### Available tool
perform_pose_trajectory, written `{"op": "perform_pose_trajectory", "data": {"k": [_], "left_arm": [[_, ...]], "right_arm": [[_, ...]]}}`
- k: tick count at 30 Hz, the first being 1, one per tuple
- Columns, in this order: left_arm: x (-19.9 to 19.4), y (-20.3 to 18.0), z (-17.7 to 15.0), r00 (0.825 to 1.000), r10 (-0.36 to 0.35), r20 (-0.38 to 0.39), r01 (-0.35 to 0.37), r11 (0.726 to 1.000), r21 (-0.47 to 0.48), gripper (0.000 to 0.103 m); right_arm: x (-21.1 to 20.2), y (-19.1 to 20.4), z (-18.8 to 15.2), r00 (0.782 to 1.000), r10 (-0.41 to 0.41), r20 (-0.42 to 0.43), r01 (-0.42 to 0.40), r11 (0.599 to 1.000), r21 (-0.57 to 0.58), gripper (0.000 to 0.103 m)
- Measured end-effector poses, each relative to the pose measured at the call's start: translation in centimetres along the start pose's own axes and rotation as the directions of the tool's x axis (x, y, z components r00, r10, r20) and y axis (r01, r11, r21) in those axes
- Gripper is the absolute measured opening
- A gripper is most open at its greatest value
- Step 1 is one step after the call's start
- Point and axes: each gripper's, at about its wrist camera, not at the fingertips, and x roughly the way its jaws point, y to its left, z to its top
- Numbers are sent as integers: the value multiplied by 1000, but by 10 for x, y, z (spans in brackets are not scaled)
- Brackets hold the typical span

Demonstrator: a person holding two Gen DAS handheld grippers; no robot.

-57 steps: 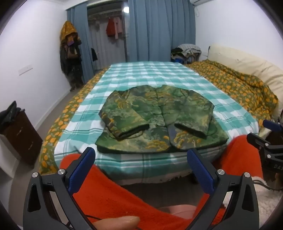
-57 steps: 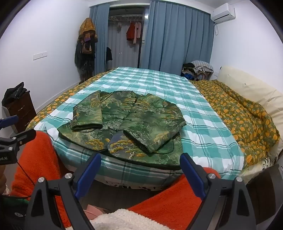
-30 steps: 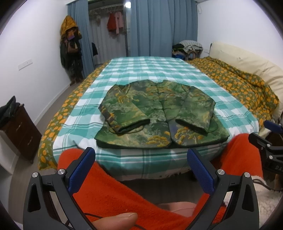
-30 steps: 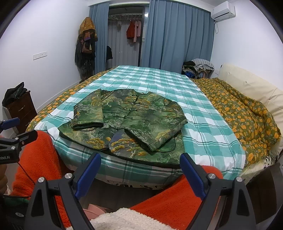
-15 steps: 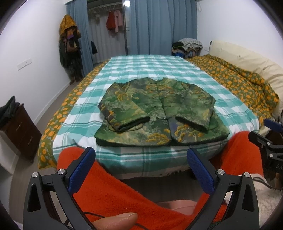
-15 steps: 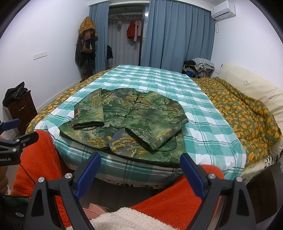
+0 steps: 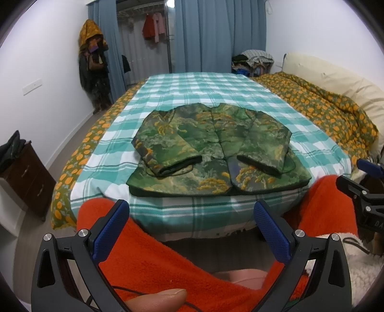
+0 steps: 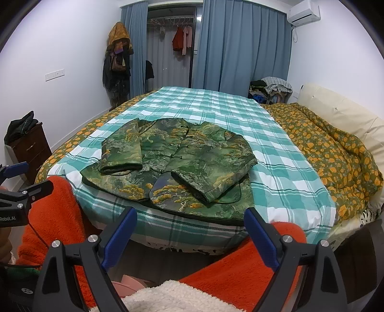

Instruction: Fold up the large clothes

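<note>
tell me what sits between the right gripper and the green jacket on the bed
Right wrist view: only the checked bedspread over the bed's edge separates the open right gripper from the jacket.

Location: bedroom in a home. Evidence: wide bed (image 8: pixel 300 168) under a teal checked cover; orange-flowered quilt (image 8: pixel 336 153) bunched along a cream padded headboard (image 8: pixel 340 110); blue curtains (image 8: pixel 240 45) parted on an open closet (image 8: pixel 172 48) with hanging garments; coats on a corner rack (image 8: pixel 117 62); dark wooden nightstand (image 8: pixel 31 146); wall air conditioner (image 8: pixel 303 12).
</note>
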Motion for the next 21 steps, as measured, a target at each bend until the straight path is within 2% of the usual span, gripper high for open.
{"op": "perform_pose_trajectory", "data": {"k": [21], "left_arm": [[0, 0, 0, 1000, 0, -3, 0, 1000, -1, 103]], "right_arm": [[0, 1, -2, 1000, 5, -6, -5, 1000, 0, 93]]}}
